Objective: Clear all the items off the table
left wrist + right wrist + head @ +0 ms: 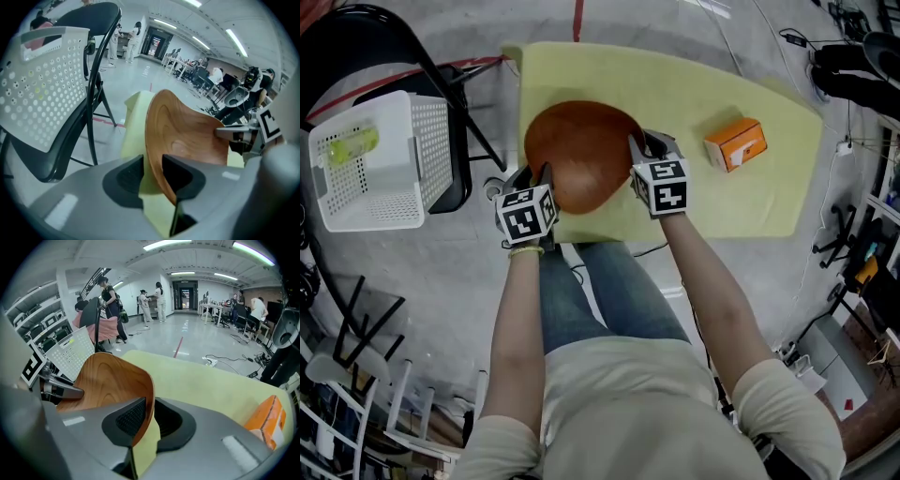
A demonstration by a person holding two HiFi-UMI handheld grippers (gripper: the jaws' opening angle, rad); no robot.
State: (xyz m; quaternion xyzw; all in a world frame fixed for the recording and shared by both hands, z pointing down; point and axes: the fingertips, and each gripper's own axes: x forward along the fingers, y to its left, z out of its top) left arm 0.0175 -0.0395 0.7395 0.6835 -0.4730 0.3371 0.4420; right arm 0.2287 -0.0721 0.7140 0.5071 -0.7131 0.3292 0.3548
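A brown wooden bowl [581,150] lies on the near left part of the yellow table [712,202]. My left gripper [542,173] holds its near left rim and my right gripper [639,145] holds its right rim. In the left gripper view the rim of the bowl [187,136] stands between the pads of my left gripper [152,171], which is shut on it. In the right gripper view the thin edge of the bowl [108,380] is pinched in my right gripper [149,416]. An orange box [736,143] sits on the table to the right of the bowl.
A white perforated basket [375,169] holding a yellow-green item [352,147] rests on a black folding chair [356,37] left of the table. Cables and stands crowd the floor at the right. People stand far off in the room.
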